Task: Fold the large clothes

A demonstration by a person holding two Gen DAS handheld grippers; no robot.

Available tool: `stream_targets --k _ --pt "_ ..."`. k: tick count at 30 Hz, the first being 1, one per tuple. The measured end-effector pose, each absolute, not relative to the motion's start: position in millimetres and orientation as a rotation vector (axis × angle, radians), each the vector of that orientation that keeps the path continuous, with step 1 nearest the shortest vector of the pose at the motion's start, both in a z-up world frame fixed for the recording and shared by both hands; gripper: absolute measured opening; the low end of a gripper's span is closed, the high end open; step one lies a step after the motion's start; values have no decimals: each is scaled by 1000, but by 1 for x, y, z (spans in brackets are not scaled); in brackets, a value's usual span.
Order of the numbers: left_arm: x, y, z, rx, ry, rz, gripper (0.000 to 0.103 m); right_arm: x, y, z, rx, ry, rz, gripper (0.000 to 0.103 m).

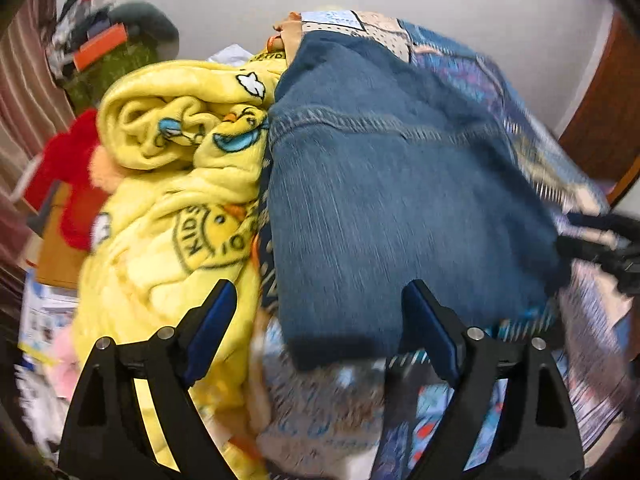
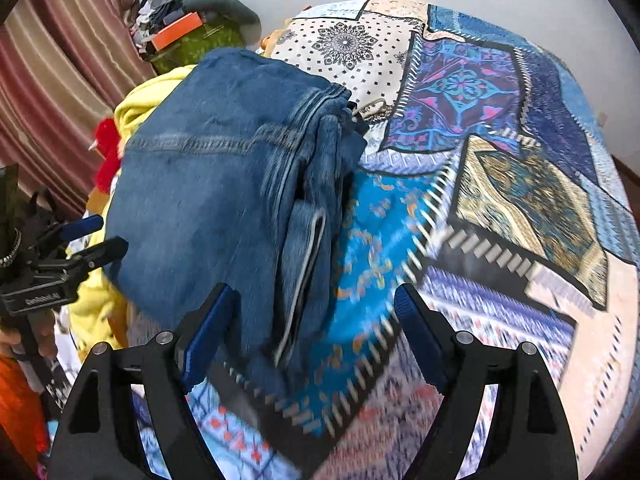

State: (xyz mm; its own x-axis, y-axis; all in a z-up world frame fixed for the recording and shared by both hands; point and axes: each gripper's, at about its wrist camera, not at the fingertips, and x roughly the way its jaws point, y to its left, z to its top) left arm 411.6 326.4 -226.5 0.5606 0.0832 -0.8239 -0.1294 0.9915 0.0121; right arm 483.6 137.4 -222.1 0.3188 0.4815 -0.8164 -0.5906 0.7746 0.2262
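Folded jeans (image 2: 224,184) on patchwork bedspread (image 2: 500,160) — both grippers' jaws apart.

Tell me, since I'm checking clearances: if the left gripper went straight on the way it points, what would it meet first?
Most likely the folded jeans: the open left gripper points at their near edge, though depth is blurred.

The near end of the folded jeans (image 1: 400,208) is smeared by motion blur, and the jeans cover part of the patchwork bedspread (image 2: 500,152) beneath. The yellow blanket (image 1: 168,184) runs out of sight behind the left gripper (image 1: 320,316) at the bottom edge. At the far left a red cloth (image 1: 68,160) and a pile of clothes (image 1: 84,36) are too blurred and small to identify.
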Motion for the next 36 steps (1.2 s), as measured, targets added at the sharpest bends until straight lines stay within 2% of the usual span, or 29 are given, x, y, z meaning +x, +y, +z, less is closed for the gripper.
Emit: stream_targets --k 6,15,20,27,36 --pt "370 297 -182 5 878 147 86 441 113 -177 -77 919 740 80" --pt "278 253 -54 -53 548 77 86 356 72 -67 7 583 801 80" --pt "215 224 -2 -35 353 89 86 307 43 -17 71 412 817 80" --pt "137 190 29 -82 133 106 86 231 10 22 107 195 804 80" --pt "85 157 28 -51 45 160 86 181 2 20 92 87 738 80"
